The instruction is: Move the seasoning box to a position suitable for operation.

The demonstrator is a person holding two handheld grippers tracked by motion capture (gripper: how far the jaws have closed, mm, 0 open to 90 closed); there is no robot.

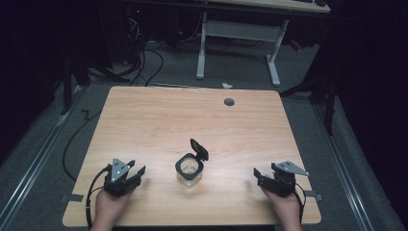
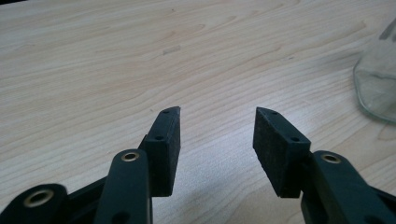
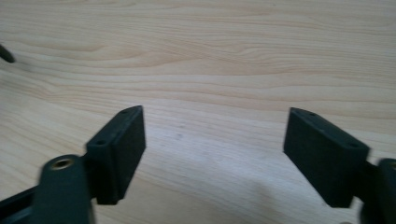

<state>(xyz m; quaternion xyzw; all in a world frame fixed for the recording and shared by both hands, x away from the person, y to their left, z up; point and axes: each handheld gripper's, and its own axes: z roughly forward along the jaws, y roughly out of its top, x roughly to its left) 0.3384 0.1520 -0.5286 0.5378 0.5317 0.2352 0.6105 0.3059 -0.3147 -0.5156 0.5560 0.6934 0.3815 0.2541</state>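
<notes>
A small clear glass jar [image 1: 188, 172] with a black flip-top lid [image 1: 199, 149] swung up and open stood near the front middle of the wooden worktop [image 1: 159, 120]. The left tongs [image 1: 136, 171] rested on the worktop to the jar's left, jaws spread apart with nothing between them; in the left gripper view the jar's glass edge [image 2: 379, 84] sat off to the right of the left tongs [image 2: 217, 133]. The right tongs [image 1: 258, 174] lay well apart on the jar's other side, jaws spread wide over bare wood [image 3: 212, 135], holding nothing.
</notes>
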